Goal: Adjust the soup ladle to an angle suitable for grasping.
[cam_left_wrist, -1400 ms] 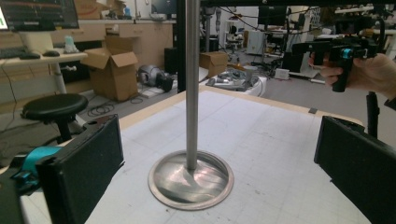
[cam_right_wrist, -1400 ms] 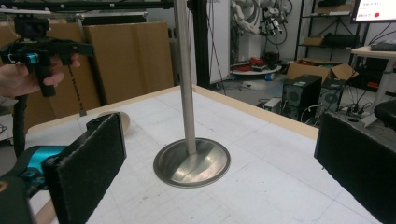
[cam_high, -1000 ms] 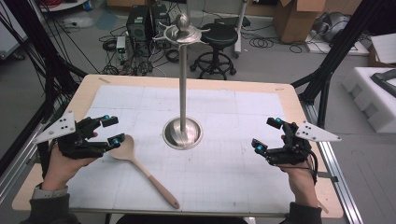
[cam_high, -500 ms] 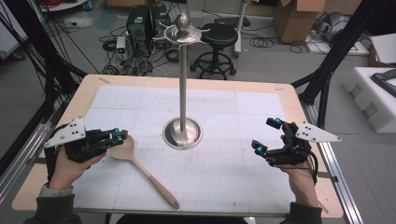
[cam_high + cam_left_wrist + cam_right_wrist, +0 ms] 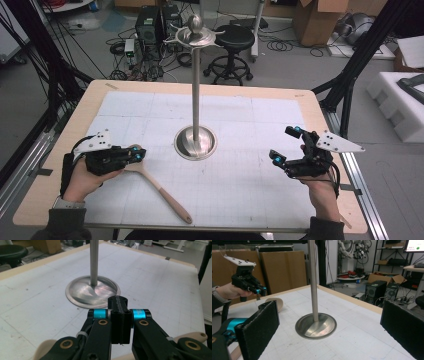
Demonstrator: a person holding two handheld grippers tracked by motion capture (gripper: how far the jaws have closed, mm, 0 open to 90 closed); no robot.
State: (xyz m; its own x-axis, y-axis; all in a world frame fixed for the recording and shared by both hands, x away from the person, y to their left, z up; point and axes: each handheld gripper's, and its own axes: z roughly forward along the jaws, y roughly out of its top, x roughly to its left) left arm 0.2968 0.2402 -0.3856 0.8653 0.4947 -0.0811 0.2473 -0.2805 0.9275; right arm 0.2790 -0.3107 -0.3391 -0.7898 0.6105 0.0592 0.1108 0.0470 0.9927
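Two grippers: left point(image 5: 136, 156) fingers closed above wooden spoon point(image 5: 159, 192); right point(image 5: 286, 144) wide.

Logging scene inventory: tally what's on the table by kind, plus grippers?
Wooden spoon, pale, long-handled: 1
Silver metal stand, round base and tall pole: 1
White gridded mat covering the wooden table: 1
Black handheld two-jaw grippers: 2, left gripper over the spoon's bowl, jaws together; right gripper open
Total: 5

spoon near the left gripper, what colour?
Pale tan wood, unpainted. The wooden spoon shows best in the high view, its bowl under the left gripper.
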